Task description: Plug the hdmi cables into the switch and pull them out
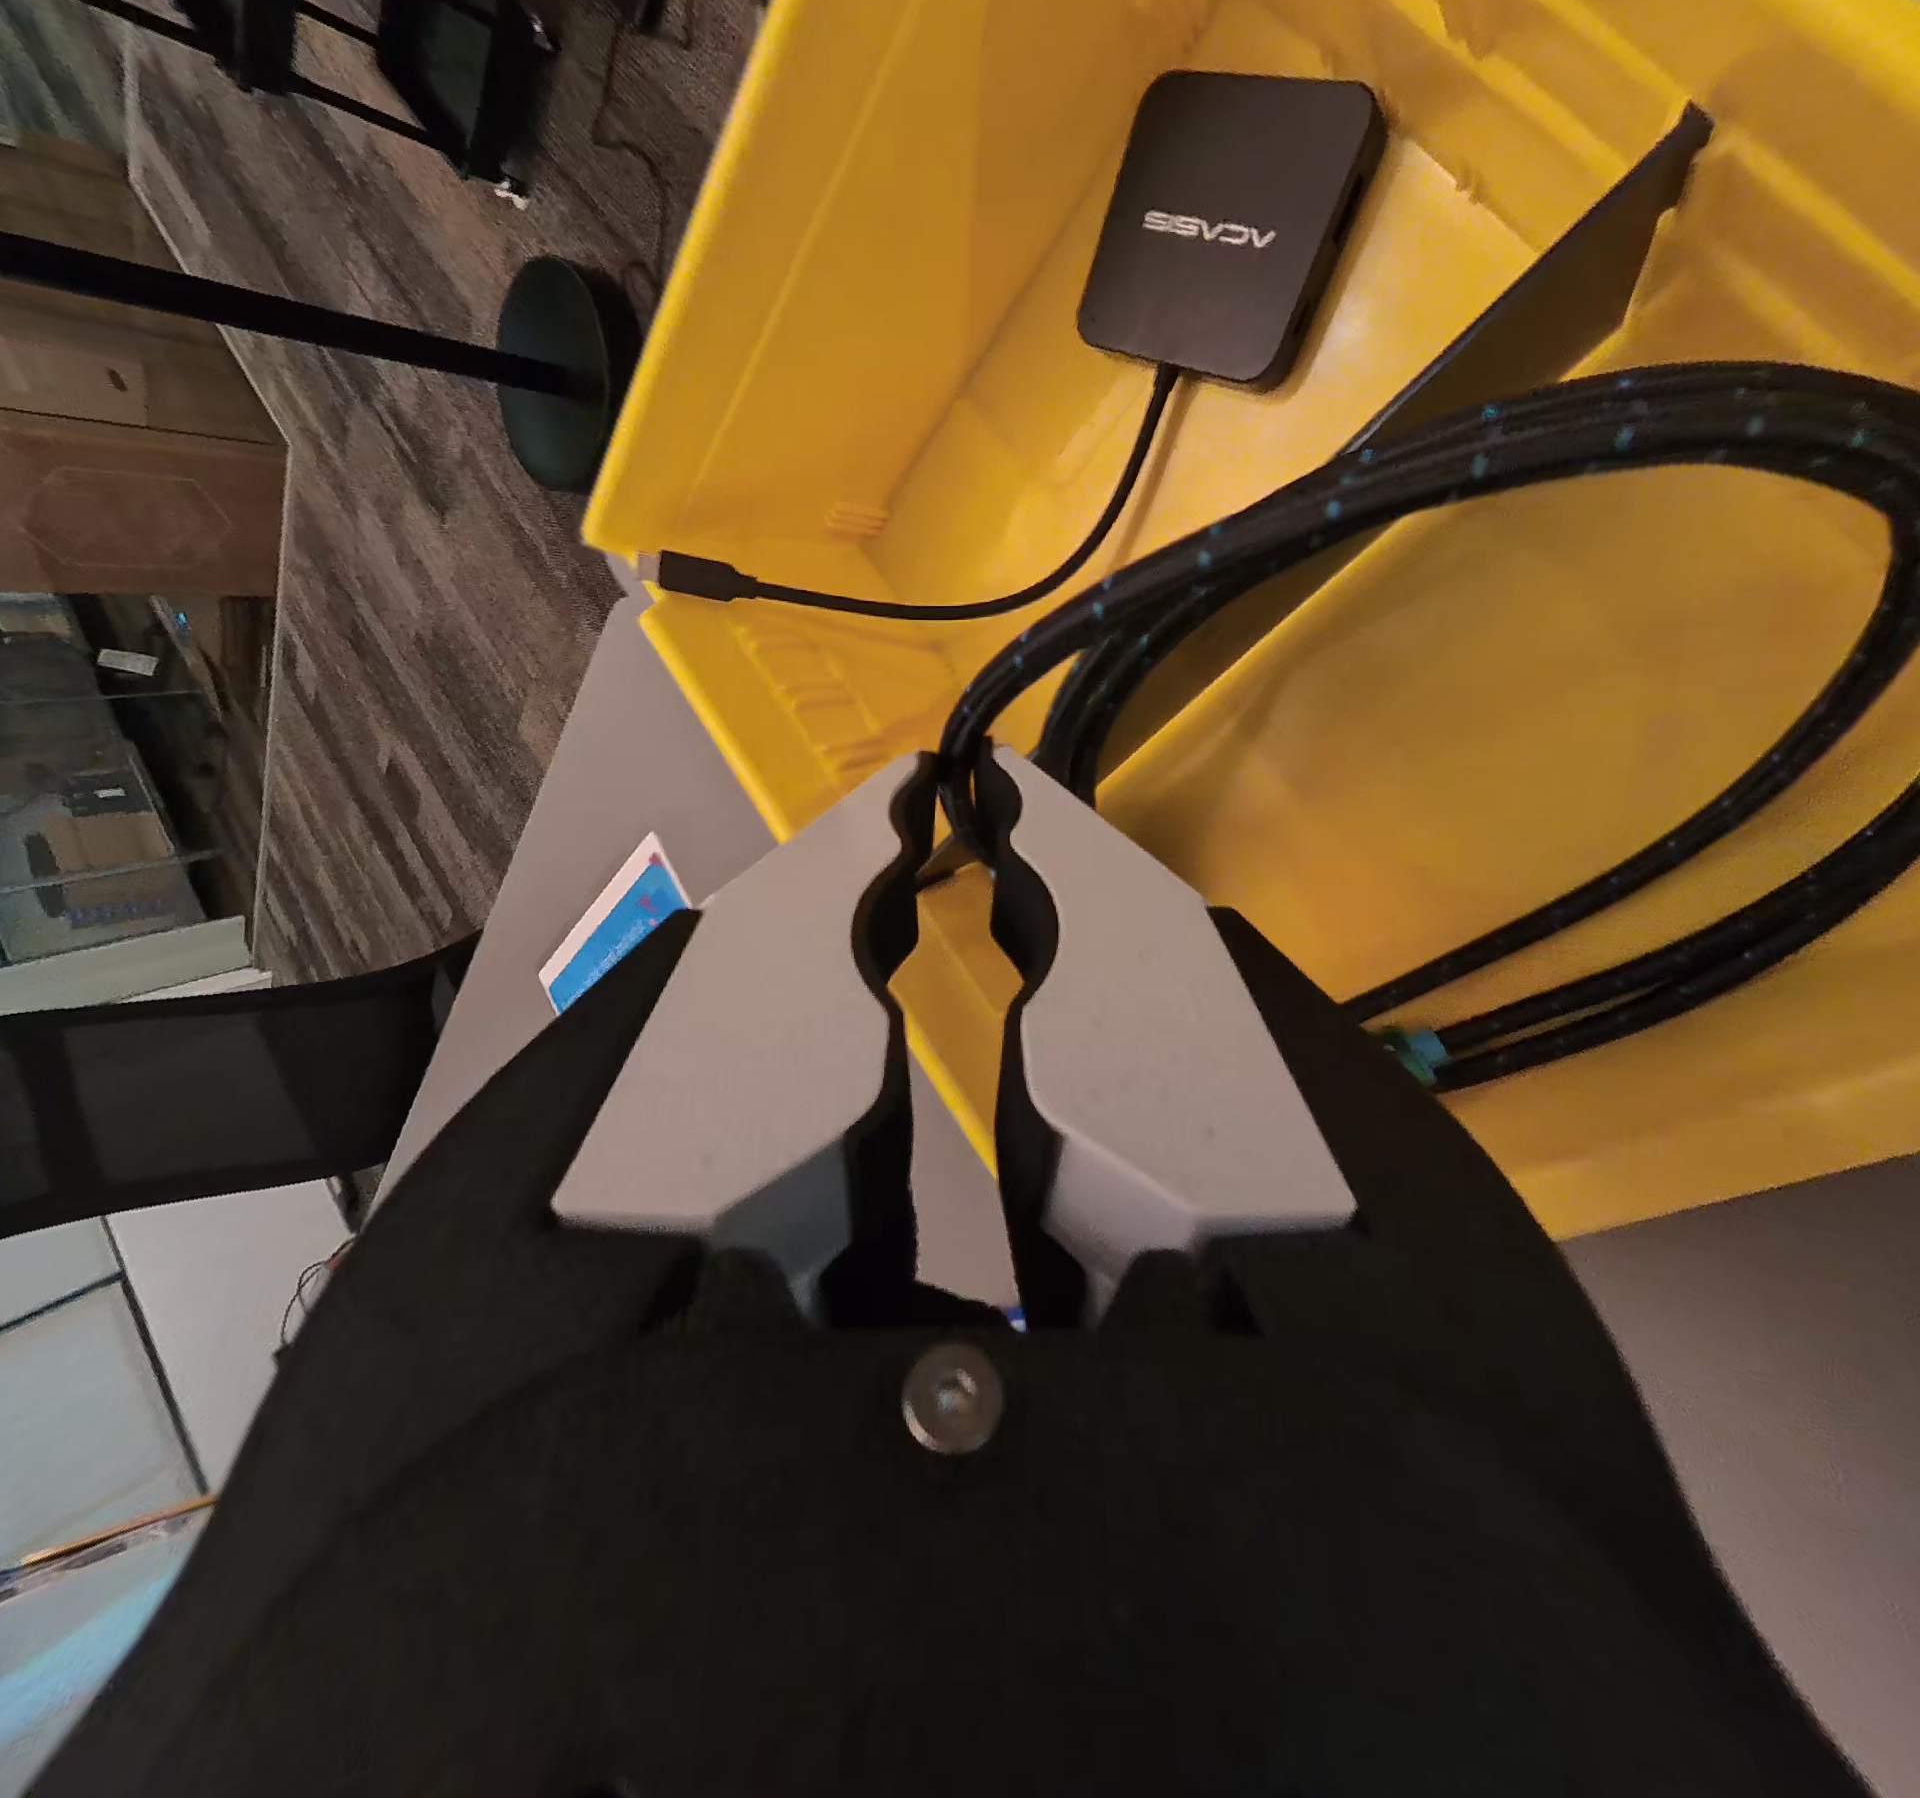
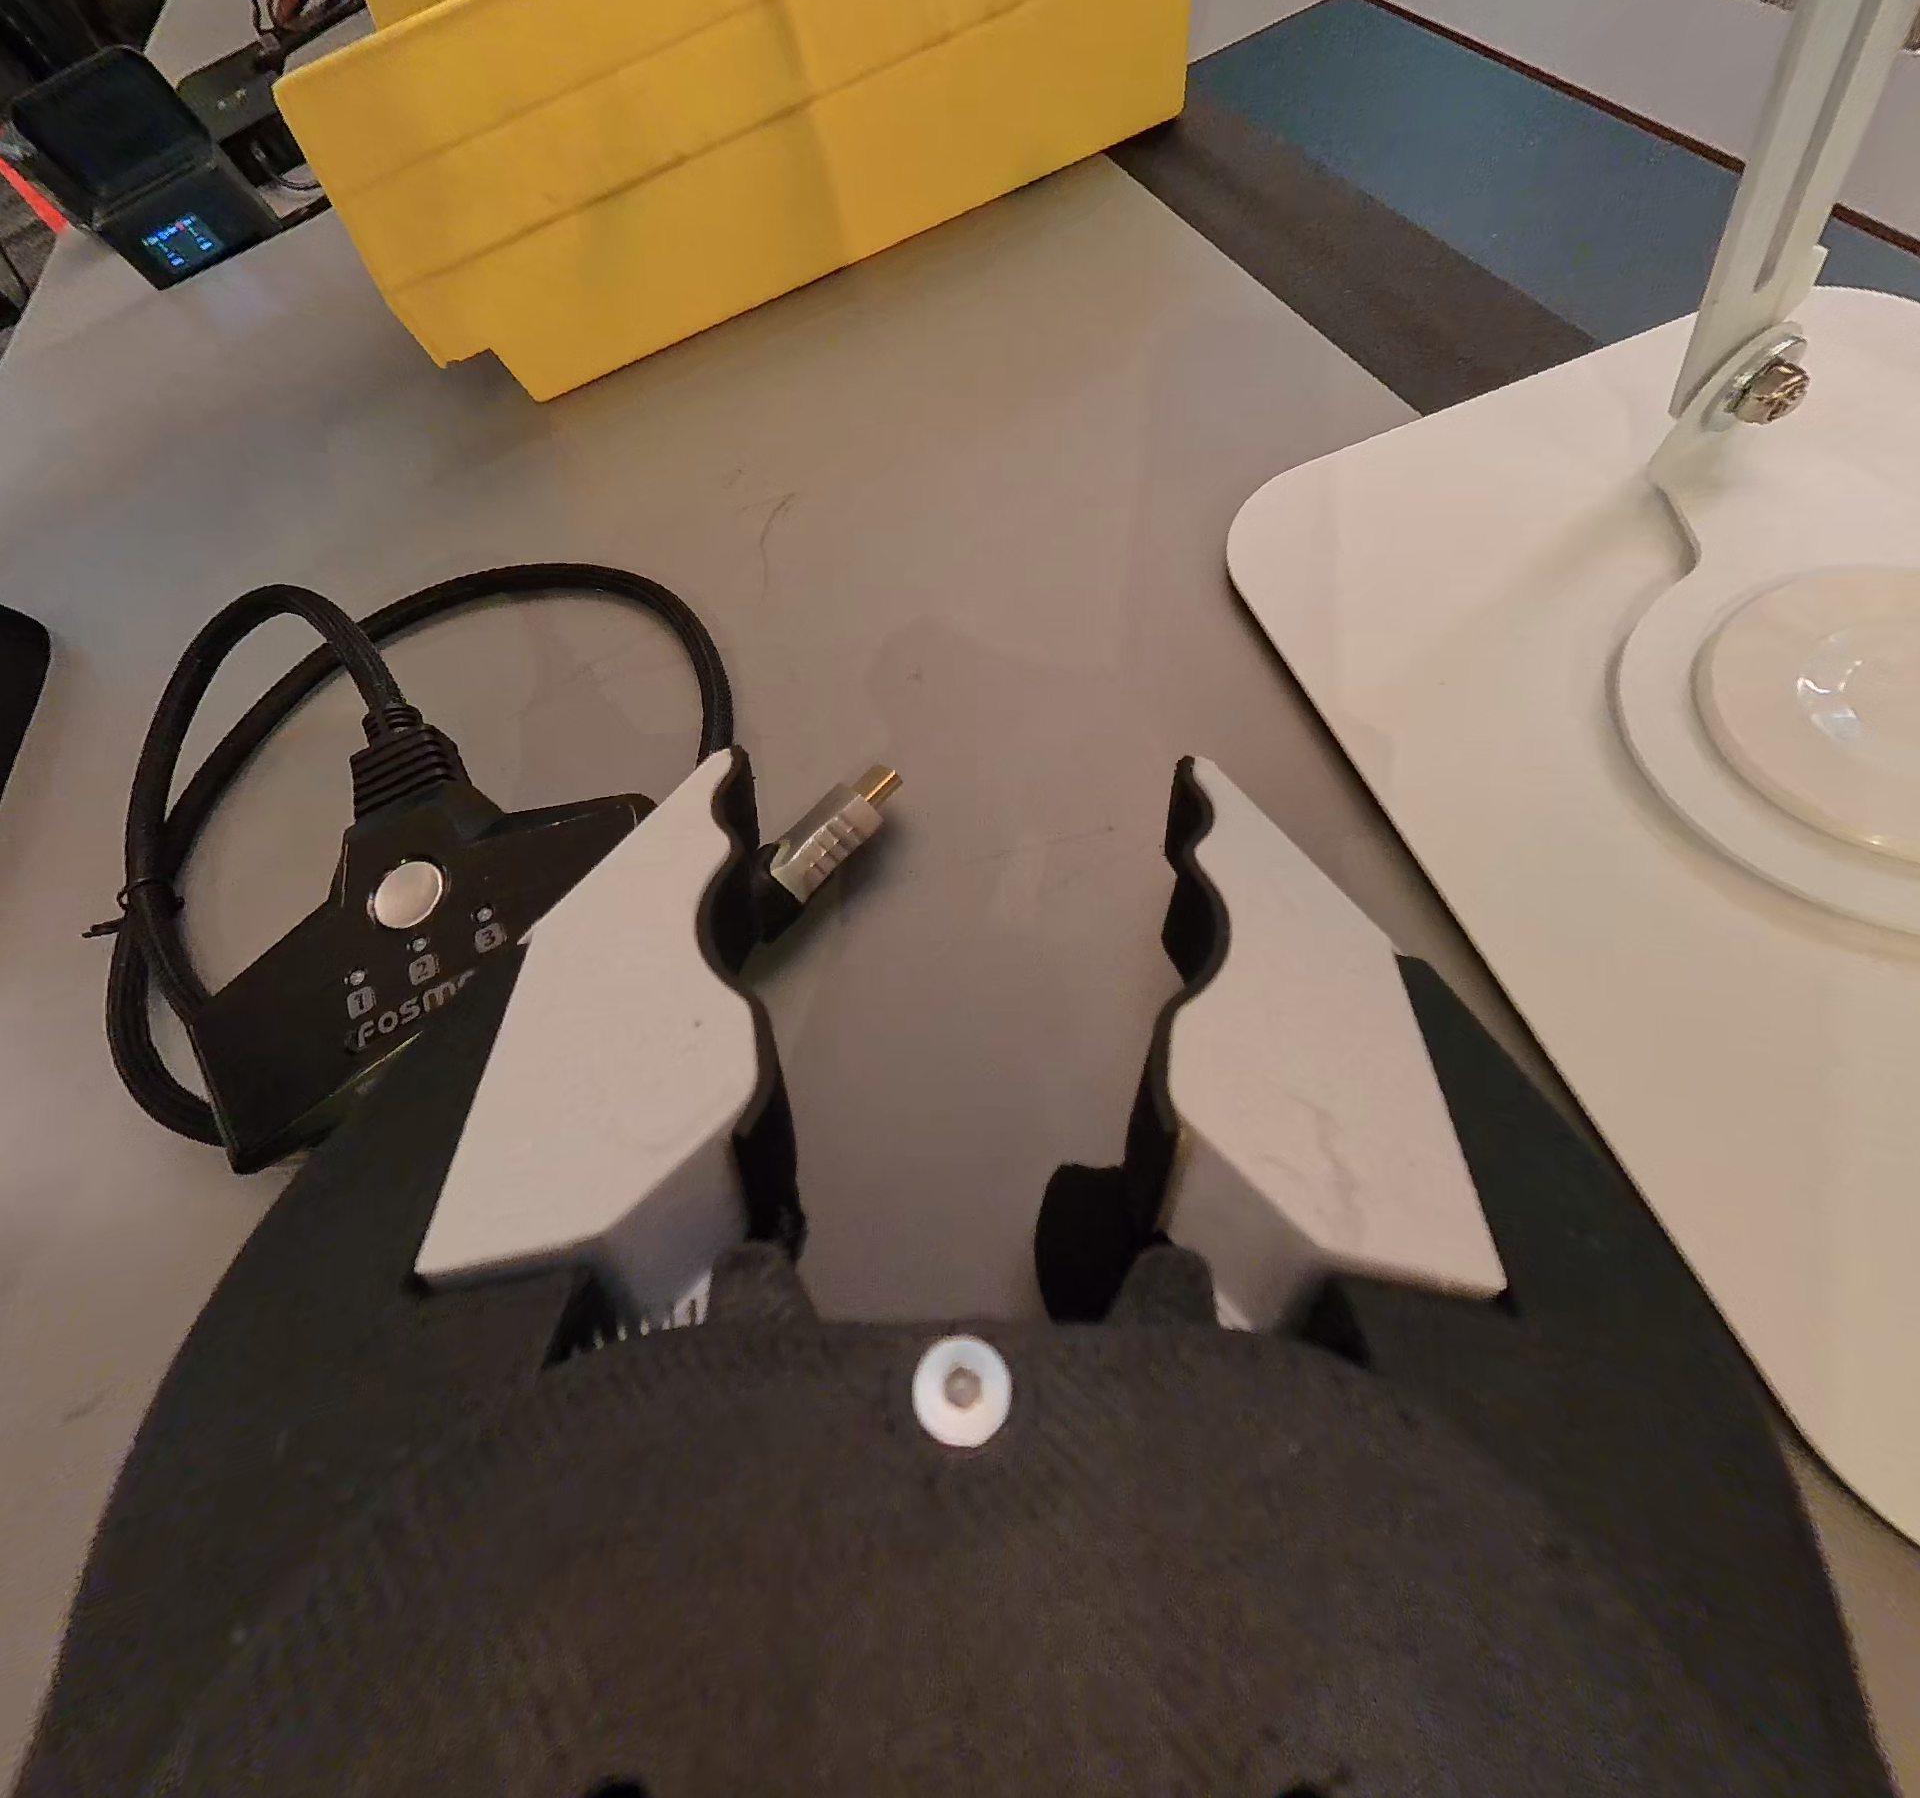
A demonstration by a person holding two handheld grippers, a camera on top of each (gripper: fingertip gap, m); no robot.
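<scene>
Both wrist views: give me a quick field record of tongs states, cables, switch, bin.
left tongs: shut on the coiled braided cable, pinched at the tips over the yellow bin
right tongs: open, empty, above the grey table
switch: black, on the table left of the right tongs, with its own braided lead looped behind it
lead plug: silver, lying free on the table, not inserted
bin contents: black flat hub with a thin cable, plus the coil
other: white stand base at right
</scene>
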